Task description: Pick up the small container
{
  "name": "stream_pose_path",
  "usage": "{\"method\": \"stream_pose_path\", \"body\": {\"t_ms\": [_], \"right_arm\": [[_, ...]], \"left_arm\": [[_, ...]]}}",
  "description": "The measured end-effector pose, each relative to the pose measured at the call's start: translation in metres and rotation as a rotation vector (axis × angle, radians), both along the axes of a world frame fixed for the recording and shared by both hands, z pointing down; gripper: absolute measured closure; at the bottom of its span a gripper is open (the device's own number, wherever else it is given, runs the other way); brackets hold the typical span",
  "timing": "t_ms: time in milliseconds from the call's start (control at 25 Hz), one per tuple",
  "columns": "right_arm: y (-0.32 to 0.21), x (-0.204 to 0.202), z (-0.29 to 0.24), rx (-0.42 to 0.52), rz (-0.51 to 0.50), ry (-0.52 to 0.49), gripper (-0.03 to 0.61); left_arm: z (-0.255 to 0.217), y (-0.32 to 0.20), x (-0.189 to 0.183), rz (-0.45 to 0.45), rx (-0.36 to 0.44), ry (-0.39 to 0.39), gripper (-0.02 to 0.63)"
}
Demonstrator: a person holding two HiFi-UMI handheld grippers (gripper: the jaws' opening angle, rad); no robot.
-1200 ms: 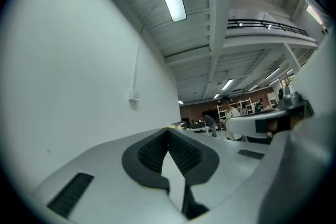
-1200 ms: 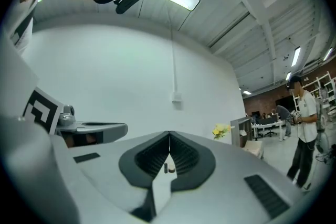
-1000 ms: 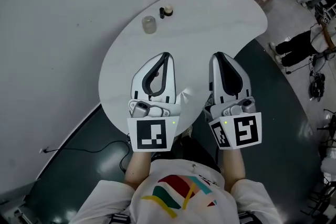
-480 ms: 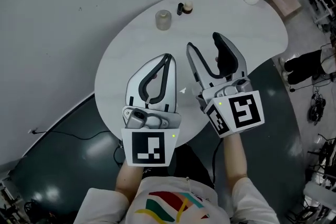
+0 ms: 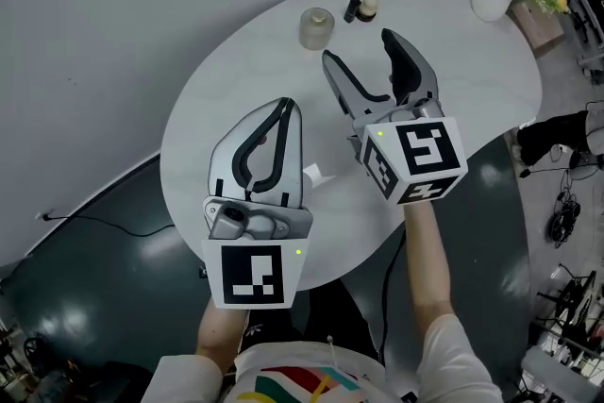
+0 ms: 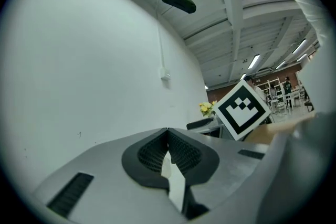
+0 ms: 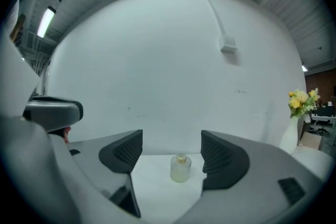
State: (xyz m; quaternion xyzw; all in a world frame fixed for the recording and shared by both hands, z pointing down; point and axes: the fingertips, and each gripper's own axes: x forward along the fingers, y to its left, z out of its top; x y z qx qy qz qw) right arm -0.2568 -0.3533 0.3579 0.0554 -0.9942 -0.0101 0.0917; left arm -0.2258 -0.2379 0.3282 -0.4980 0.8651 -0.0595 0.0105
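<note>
The right hand-held gripper [image 5: 359,50] has just been opening its jaws, now spread and empty, aimed at the small container [image 5: 316,27] for grasping.

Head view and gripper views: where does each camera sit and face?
Head view: on the person's head, facing steeply down at the table; the left gripper, right gripper and forearms show.
Left gripper view: on the left gripper, facing level along its shut fingers at a wall; the right gripper's marker cube shows.
Right gripper view: on the right gripper, facing the bottle beyond its fingers, which have just been opening with nothing between them.
Shared: the bottle, in head and right gripper views.
</note>
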Motion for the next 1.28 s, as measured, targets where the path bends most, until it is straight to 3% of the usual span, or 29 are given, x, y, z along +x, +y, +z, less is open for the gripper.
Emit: {"method": "stream_pose_path", "body": {"t_ms": [640, 920, 1280], "right_arm": [[-0.036, -0.097, 0.117, 0.026, 0.004, 0.181, 0.221], [-0.043, -0.115, 0.157, 0.024, 0.003, 0.264, 0.222], [-0.047, -0.121, 0.177, -0.004, 0.012, 0.282, 0.222]], "left_arm": [[0.082, 0.009, -0.037, -0.077, -0.058, 0.088, 0.595], [0.1, 0.016, -0.045, -0.099, -0.086, 0.086, 0.595], [0.113, 0.022, -0.047, -0.123, -0.093, 0.097, 0.595]]}}
